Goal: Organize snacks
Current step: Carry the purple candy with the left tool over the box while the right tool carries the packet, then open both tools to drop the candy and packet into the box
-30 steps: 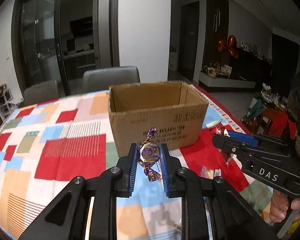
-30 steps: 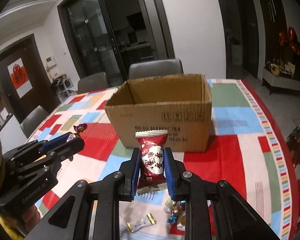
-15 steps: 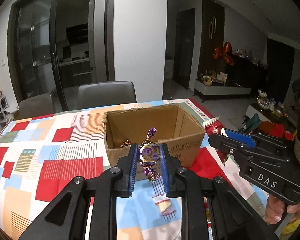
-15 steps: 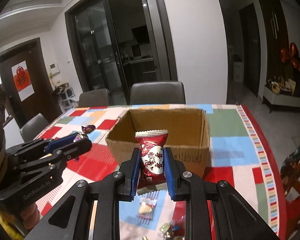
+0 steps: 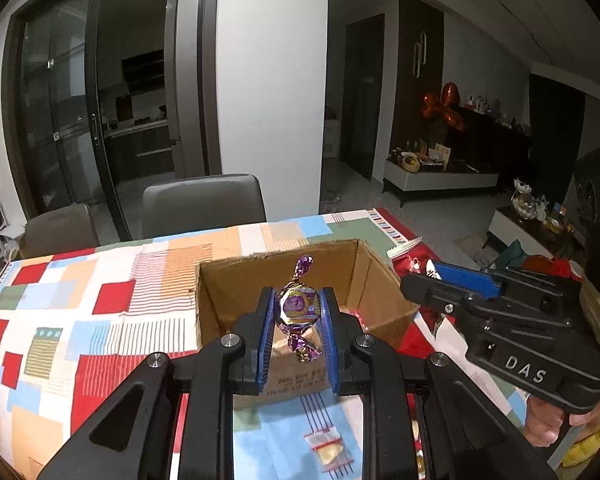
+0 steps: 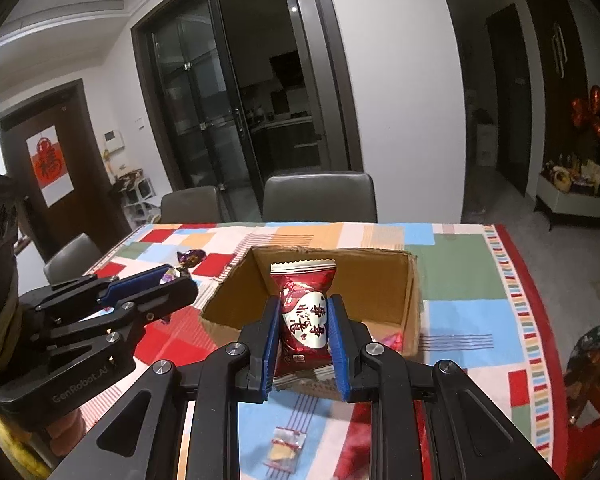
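My left gripper (image 5: 298, 312) is shut on a purple and gold wrapped candy (image 5: 298, 306), held above the near wall of an open cardboard box (image 5: 384, 280) on the patchwork tablecloth. My right gripper (image 6: 305, 320) is shut on a red snack packet (image 6: 304, 312) with white characters, also over the near edge of the cardboard box (image 6: 410, 300). Each gripper appears in the other's view: the right gripper (image 5: 428, 276) to the right, the left gripper (image 6: 180, 276) with the purple candy (image 6: 190, 258) to the left. A few wrapped sweets lie on the box floor (image 6: 392, 338).
A small clear packet (image 5: 328, 446) (image 6: 286, 442) lies on the tablecloth (image 5: 100, 312) in front of the box. Grey chairs (image 5: 204, 204) stand at the table's far side. The table's right edge (image 6: 540, 320) drops to the floor. A person's hand (image 5: 548, 424) holds the right gripper's handle.
Both grippers have risen and moved forward with their snacks, from low in front of the box to above its near edge; the box's inside now shows.
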`<state>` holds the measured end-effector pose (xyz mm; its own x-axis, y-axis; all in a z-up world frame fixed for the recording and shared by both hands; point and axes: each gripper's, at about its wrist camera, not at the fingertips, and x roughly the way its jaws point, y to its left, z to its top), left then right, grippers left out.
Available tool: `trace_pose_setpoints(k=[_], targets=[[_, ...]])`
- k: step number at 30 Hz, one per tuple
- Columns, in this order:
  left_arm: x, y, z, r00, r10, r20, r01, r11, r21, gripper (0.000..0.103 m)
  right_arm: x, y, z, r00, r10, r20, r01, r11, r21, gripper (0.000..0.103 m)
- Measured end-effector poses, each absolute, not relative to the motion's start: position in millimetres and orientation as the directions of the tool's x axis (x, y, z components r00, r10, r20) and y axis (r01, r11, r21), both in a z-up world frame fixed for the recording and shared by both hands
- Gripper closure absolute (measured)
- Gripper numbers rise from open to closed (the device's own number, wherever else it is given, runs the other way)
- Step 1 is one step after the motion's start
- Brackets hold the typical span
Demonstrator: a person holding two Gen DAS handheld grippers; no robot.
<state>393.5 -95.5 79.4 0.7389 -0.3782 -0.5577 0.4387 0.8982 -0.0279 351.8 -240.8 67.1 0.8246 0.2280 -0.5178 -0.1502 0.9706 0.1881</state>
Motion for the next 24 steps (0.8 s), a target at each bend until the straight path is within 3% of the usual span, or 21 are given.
trace_pose_setpoints(k=[12,14,16,24], targets=[[455,-108,66,0.688,-0.338,-0.642,0.425,0.905,-0.02,0.08,400,-245,57,0.792,0.177,-0.584,-0.109,0.983,0.149,0.078],[460,-108,63,0.692,-0.305,-0.655,0.402,0.916,-0.001,0.064,406,-244,54,0.787,0.157,-0.597,-0.095,0.986,0.134,0.077],[459,-105,64,0.706,-0.282,-0.649,0.382,0.924,0.013,0.056,407,-245,52,0.781,0.143,-0.608,-0.08,0.988,0.129,0.063],[422,-89,69,0.74,-0.259,-0.621,0.344,0.939,0.018,0.039,380,-244,57,0.803,0.112,-0.585,-0.071,0.993,0.092,0.062]])
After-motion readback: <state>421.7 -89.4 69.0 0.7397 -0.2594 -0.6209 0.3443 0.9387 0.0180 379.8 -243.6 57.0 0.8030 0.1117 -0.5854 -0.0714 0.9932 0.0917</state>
